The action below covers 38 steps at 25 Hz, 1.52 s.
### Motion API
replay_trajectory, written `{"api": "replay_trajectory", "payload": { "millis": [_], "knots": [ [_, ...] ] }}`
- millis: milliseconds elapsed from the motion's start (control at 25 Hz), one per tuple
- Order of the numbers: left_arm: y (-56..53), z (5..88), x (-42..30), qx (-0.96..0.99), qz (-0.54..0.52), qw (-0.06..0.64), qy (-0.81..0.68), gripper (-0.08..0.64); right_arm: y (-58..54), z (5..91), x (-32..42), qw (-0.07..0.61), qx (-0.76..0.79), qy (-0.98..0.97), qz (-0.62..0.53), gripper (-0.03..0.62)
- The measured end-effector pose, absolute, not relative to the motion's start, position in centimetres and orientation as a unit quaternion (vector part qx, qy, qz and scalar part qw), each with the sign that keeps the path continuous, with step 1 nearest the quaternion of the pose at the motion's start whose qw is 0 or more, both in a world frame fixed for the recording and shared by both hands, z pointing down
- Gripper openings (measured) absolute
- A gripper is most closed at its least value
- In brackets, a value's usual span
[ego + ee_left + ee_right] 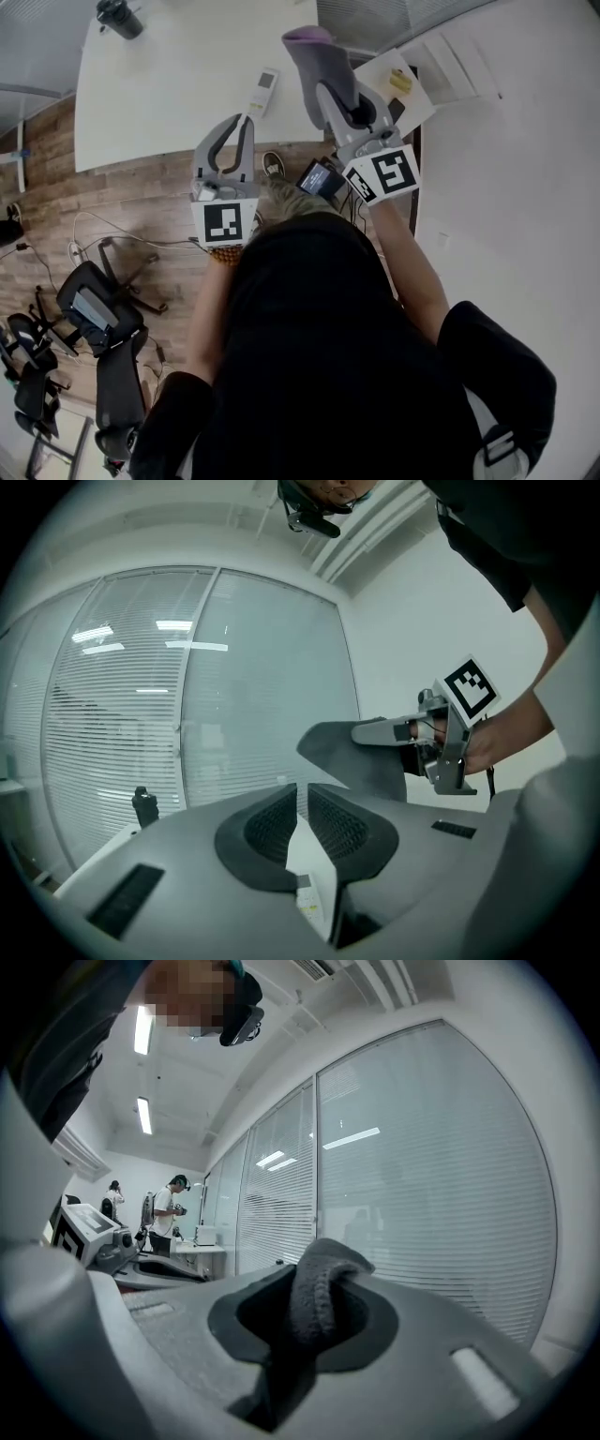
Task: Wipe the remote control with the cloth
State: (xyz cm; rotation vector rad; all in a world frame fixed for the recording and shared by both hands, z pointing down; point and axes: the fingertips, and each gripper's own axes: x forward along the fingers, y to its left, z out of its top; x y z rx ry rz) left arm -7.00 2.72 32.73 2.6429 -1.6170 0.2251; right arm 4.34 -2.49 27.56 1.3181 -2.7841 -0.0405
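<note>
1. Cloth (306,39) sits pinched in the right gripper (319,70), bunched over its tips, ready for wiping.
2. Remote control (265,91) lies untouched near the front edge of the table (159,94).
3. Left gripper (239,127) is cracked slightly apart, empty, lined up on it, probably to steady it.

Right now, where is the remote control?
In the head view, the remote control lies on the white table, just beyond the left gripper.
</note>
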Motion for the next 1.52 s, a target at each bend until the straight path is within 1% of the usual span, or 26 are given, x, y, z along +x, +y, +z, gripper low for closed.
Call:
{"api": "replay_trajectory", "payload": {
  "millis": [40, 360, 520, 720, 960, 1160, 1320, 1520],
  "knots": [
    [2.2, 33.5, -7.0, 0.847, 0.080, 0.024, -0.525, 0.052, -3.3, 28.2, 4.5, 0.033, 0.423, -0.905, -0.008, 0.060],
    [-2.2, 38.6, -6.6, 0.815, 0.147, 0.054, -0.558, 0.095, -10.2, 32.6, 5.7, 0.050, 0.380, -0.923, 0.027, 0.060],
    [-3.6, 41.0, -6.6, 0.814, 0.182, 0.021, -0.551, 0.110, -12.6, 35.0, 5.5, 0.055, 0.355, -0.932, 0.044, 0.060],
    [-3.9, 45.0, -5.8, 0.814, 0.217, 0.048, -0.536, 0.173, -14.5, 38.2, 4.1, 0.073, 0.319, -0.944, 0.051, 0.060],
    [-4.3, 50.0, -5.6, 0.809, 0.254, 0.077, -0.524, 0.193, -16.4, 42.9, 2.5, 0.115, 0.276, -0.952, 0.066, 0.060],
    [-4.0, 55.9, -5.8, 0.800, 0.277, 0.133, -0.516, 0.222, -17.5, 46.3, 1.3, 0.153, 0.258, -0.952, 0.057, 0.060],
    [-3.6, 59.7, -5.7, 0.793, 0.299, 0.171, -0.503, 0.230, -18.2, 49.6, 0.0, 0.203, 0.240, -0.948, 0.051, 0.061],
    [-3.4, 64.0, -5.0, 0.794, 0.318, 0.201, -0.478, 0.233, -19.1, 54.4, -1.5, 0.256, 0.215, -0.941, 0.052, 0.061]
  ]
}}
